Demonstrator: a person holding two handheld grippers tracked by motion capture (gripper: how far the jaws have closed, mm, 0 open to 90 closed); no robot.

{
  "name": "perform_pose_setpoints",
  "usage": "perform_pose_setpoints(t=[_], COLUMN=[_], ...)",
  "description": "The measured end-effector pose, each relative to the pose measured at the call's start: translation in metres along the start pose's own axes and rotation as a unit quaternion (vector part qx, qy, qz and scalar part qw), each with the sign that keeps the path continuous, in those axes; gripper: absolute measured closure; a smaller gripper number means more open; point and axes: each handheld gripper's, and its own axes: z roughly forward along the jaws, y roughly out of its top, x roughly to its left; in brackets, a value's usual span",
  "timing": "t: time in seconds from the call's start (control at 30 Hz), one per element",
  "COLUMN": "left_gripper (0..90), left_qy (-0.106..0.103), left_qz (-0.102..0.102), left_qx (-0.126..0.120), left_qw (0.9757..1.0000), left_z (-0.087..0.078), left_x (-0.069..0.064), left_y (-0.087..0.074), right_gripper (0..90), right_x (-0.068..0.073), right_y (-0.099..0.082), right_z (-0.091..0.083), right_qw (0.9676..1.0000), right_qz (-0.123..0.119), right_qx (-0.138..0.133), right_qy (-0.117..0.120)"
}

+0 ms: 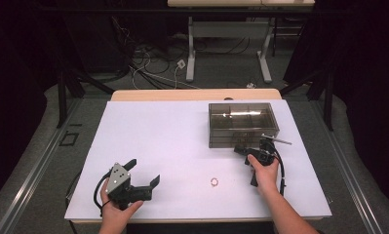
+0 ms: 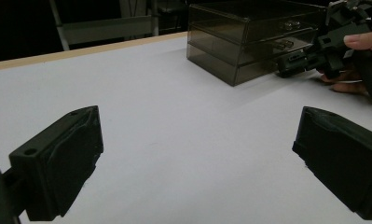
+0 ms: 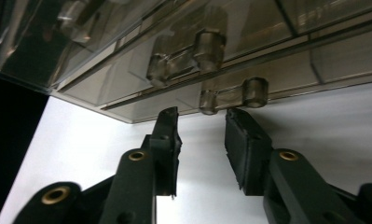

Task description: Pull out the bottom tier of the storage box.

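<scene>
Nearest the person, the left gripper [image 1: 145, 170] rests low on the white worktop [image 1: 182, 146], jaws spread wide with nothing between them. A small ring [image 1: 214, 182] lies mid-worktop. Farther off, the right gripper [image 3: 202, 126] points at the smoky drawer box [image 1: 242, 123], jaws released just short of the bottom drawer's knob [image 3: 254, 92].

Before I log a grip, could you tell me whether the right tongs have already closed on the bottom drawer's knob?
No, the right tongs sit just below the knob, pads apart.
</scene>
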Motion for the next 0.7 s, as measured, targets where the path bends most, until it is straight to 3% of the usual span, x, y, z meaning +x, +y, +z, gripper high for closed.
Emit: perform_pose_setpoints(t=[0.17, 0.2, 0.33, 0.5, 0.7], left_gripper=[1.4, 1.4, 1.4, 1.4, 1.4], left_qy=[0.001, 0.003, 0.004, 0.005, 0.005], left_qz=[-0.002, 0.000, 0.002, 0.000, -0.001], left_qx=[0.001, 0.001, 0.002, 0.002, 0.004], left_qw=[1.0000, 1.0000, 1.0000, 1.0000, 1.0000], left_z=[0.0000, -0.0001, -0.0003, -0.0005, -0.0011], left_x=[0.0001, 0.0003, 0.0002, -0.0001, -0.0001], left_y=[-0.0006, -0.0007, -0.0010, -0.0014, -0.0017], right_gripper=[68.3, 69.1, 70.9, 74.6, 76.1], right_x=[-0.0017, -0.0020, -0.0041, -0.0062, -0.0081], right_y=[0.0005, 0.0010, 0.0004, 0.0015, 0.0015], right_z=[0.0012, 0.0000, 0.0034, 0.0024, 0.0050], right_qw=[1.0000, 1.0000, 0.9996, 0.9996, 0.9991], right_qz=[0.005, 0.006, 0.019, 0.027, 0.038], right_qx=[-0.008, 0.001, -0.021, -0.006, -0.014], right_qy=[-0.002, -0.002, 0.005, 0.004, 0.011])
